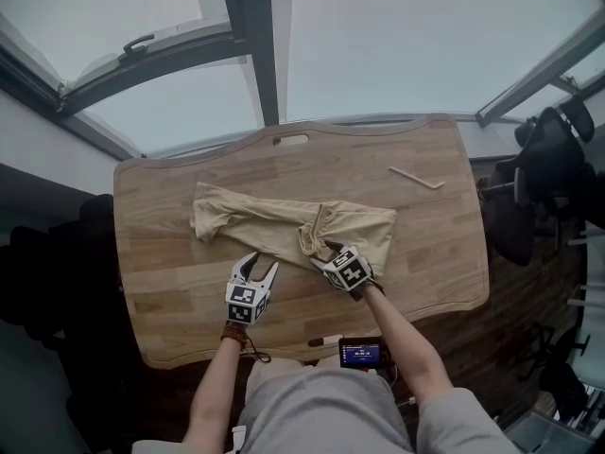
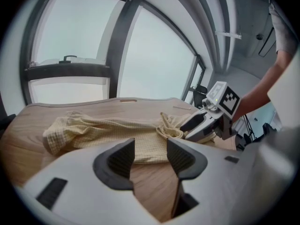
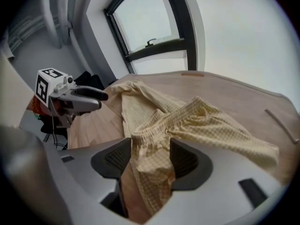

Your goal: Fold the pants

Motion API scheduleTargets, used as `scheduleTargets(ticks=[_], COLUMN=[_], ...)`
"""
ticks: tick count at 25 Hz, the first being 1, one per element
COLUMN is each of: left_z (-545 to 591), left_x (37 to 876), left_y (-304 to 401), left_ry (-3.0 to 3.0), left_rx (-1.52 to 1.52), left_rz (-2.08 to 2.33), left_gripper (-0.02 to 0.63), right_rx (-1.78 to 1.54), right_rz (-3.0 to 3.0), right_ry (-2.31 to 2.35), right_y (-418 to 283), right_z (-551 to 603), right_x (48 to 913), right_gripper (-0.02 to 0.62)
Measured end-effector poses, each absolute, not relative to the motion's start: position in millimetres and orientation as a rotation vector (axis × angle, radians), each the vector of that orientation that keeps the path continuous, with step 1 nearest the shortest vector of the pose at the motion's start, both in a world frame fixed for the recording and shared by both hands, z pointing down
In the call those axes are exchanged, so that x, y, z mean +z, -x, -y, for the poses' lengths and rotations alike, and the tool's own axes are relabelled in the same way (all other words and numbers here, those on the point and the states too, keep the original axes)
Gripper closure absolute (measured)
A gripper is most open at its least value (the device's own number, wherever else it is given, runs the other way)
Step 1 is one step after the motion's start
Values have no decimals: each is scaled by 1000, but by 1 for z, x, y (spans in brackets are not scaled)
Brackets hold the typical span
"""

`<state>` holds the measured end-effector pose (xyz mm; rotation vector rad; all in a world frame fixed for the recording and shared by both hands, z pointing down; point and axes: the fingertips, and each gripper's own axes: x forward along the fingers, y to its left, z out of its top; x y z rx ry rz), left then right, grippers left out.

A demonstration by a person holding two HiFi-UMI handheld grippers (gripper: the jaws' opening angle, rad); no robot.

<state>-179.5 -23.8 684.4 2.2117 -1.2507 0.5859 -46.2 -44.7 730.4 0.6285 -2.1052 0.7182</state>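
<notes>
Indoors, by windows [image 1: 425, 36], pants [image 1: 284, 223] lie on wooden table [image 1: 180, 291].

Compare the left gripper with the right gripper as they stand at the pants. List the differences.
The left gripper has nothing in its jaws, only bare table shows between them; the right gripper has the waistband of the pants lying between its jaws. The left gripper sits over wood at the pants' near edge; the right gripper is over the cloth itself. Both stand open and point toward the pants.
</notes>
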Motion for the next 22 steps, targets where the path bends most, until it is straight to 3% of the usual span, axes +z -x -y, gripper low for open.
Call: scheduleTargets(ticks=[5, 15, 22], left_z=[35, 118, 144], left_x=[697, 702, 741], left_y=[215, 398, 414], left_ry=[-2146, -1910, -1869], left_rx=[635, 644, 677], left_rz=[1310, 1694, 1489], left_gripper=[388, 366, 320], right_rx=[776, 756, 847], right_rz=[2025, 2192, 2132], right_ry=[-571, -894, -1079], right_y=[25, -31, -72], right_z=[26, 50, 48], right_x=[759, 700, 704], right_gripper=[333, 333, 333])
